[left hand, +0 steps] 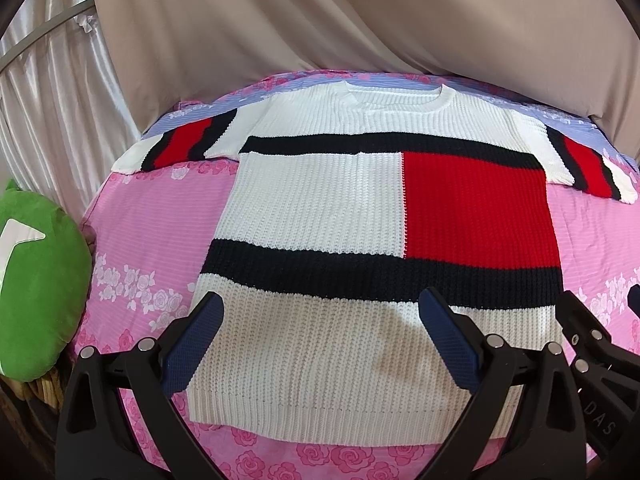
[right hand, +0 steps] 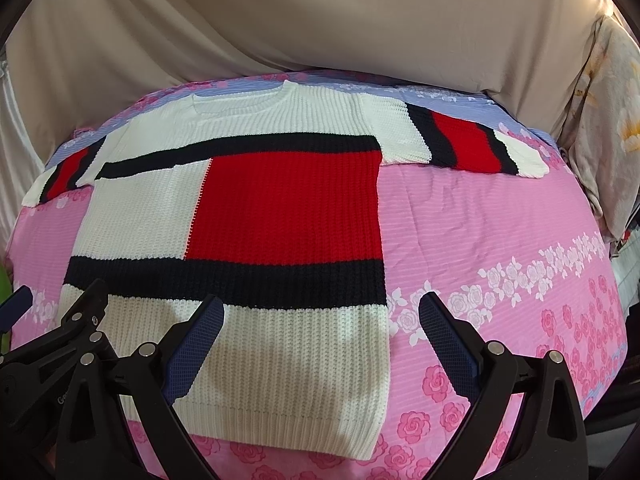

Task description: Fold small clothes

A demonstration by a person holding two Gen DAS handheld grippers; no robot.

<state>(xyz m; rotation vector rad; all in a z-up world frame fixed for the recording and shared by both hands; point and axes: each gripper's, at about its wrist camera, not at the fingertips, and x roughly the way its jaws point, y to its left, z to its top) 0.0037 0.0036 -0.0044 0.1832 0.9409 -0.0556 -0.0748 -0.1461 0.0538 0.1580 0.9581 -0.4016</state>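
Pink floral bed [left hand: 132,216] carries the sweater [left hand: 320,208] flat, frame centre. Left gripper [left hand: 320,322] and right gripper [right hand: 320,322] hover with jaws spread, empty. We should pinch the sleeves first.

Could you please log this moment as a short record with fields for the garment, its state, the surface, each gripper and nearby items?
garment: knitted sweater, white with red block and dark bands
state: spread flat, unfolded, both sleeves out to the sides, neck at the far end
surface: pink floral bedsheet
left gripper: open, over the hem area, holding nothing
right gripper: open, over the sweater's right lower edge, holding nothing
nearby: green cushion at the left of the bed; beige cloth hanging behind
fold progress: none visible
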